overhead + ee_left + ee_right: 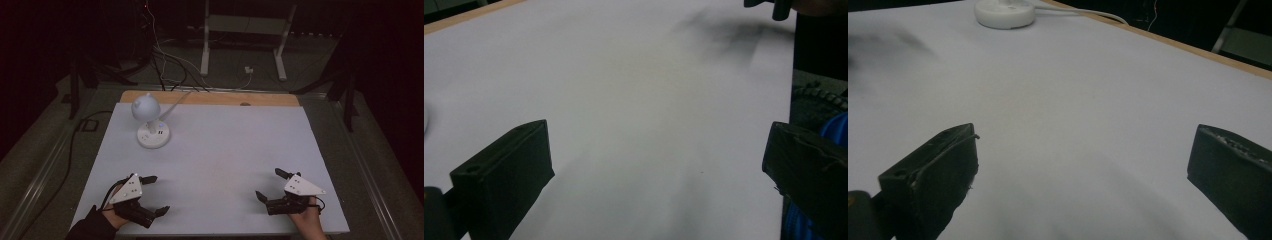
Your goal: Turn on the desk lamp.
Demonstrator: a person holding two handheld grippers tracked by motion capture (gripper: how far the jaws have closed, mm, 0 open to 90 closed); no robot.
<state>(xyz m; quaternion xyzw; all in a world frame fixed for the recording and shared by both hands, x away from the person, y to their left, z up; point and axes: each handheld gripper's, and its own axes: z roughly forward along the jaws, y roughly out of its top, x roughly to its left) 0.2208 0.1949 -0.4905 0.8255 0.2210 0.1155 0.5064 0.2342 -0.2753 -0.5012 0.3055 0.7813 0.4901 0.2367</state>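
A white desk lamp [150, 122] with a round base and a ball-shaped head stands at the back left of the white table top [215, 150]; its base [1004, 12] appears far off in the right gripper view. My left gripper [155, 194] rests near the front left edge, held by a hand, its jaws wide open with nothing between them. My right gripper [269, 184] sits near the front right edge, also wide open and empty. In the left gripper view [659, 160] and the right gripper view [1083, 160], bare white surface lies between the jaws.
The lamp's white cable [175, 102] runs off the table's back edge, where a strip of wood [210, 97] shows. Dark floor, cables and a white table frame [245, 35] lie beyond. A blue cable [839, 130] hangs past the table edge.
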